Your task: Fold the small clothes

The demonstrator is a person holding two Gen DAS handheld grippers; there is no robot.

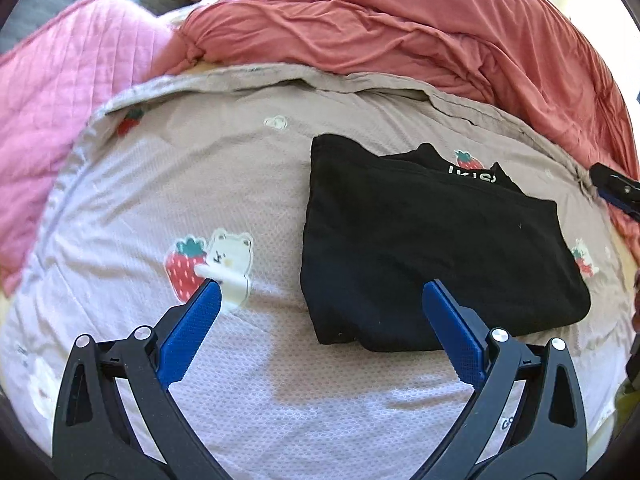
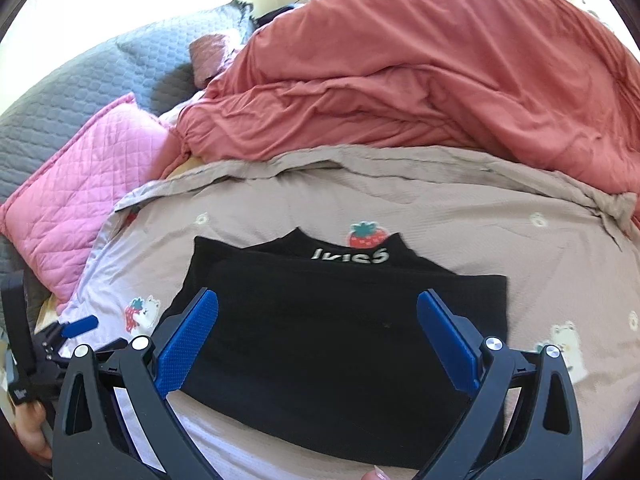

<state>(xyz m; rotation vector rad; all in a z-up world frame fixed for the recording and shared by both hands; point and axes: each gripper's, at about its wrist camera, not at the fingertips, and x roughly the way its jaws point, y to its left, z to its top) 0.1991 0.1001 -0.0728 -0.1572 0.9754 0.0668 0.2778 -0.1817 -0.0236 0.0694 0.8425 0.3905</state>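
Both the left gripper (image 1: pixel 322 288) and the right gripper (image 2: pixel 318 300) were wide open, holding nothing. The folded black top (image 2: pixel 344 332) lay right under the right gripper's fingers, on the bed cover (image 2: pixel 500 216). A bump from those fingers could have messed up its neat folds.

A beige sheet (image 1: pixel 248 184) printed with strawberries and white bears covers the bed. A rumpled coral duvet (image 2: pixel 420 92) is heaped along the sheet's far edge, overlapping it at the right. To the left lies a pink quilted pillow (image 2: pixel 84 184), touching the duvet. Behind the pillow spreads a grey quilted cover (image 2: pixel 80 80), with a small brownish cushion (image 2: pixel 210 54) beside the duvet.
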